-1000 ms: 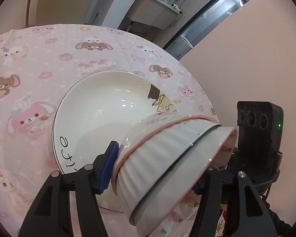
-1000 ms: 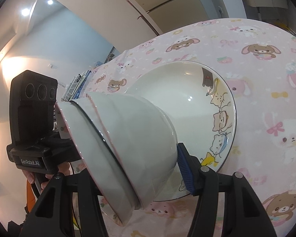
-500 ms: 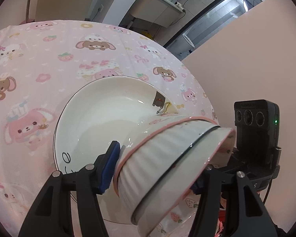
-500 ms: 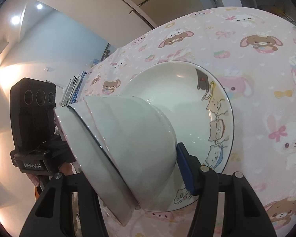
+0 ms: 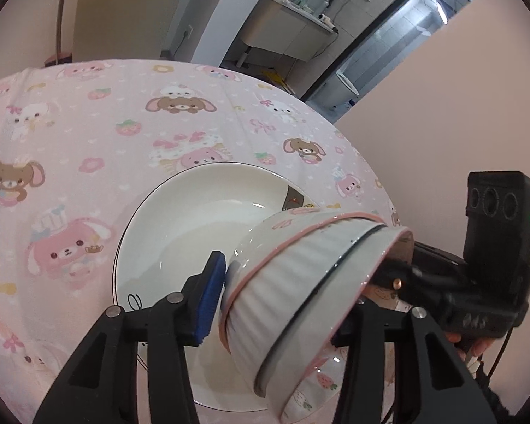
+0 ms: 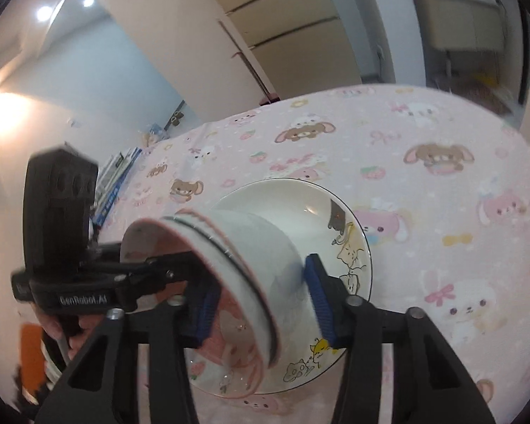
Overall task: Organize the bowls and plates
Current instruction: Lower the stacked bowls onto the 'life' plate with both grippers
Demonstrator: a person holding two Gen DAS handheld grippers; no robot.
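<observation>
A stack of two white ribbed bowls with pink rims [image 5: 300,282] is held tilted on its side between both grippers, above a large white plate with cartoon animals [image 5: 194,226]. My left gripper [image 5: 275,300] is shut on the bowl stack, its blue pad against the base. My right gripper [image 6: 261,304] is shut on the bowl stack [image 6: 251,268], one finger inside the rim and one against the outer wall. The plate [image 6: 289,201] lies flat on the pink tablecloth [image 6: 441,212].
The round table with the pink cartoon cloth [image 5: 88,148] reaches far and left. A pink wall [image 5: 424,106] stands close on the right of the left wrist view. Books [image 6: 120,183] lie beyond the table's left edge in the right wrist view.
Both grippers have pulled back and risen with the bowl stack. The stack has turned, so the right wrist view now looks into its pink inside. The plate has stayed put.
</observation>
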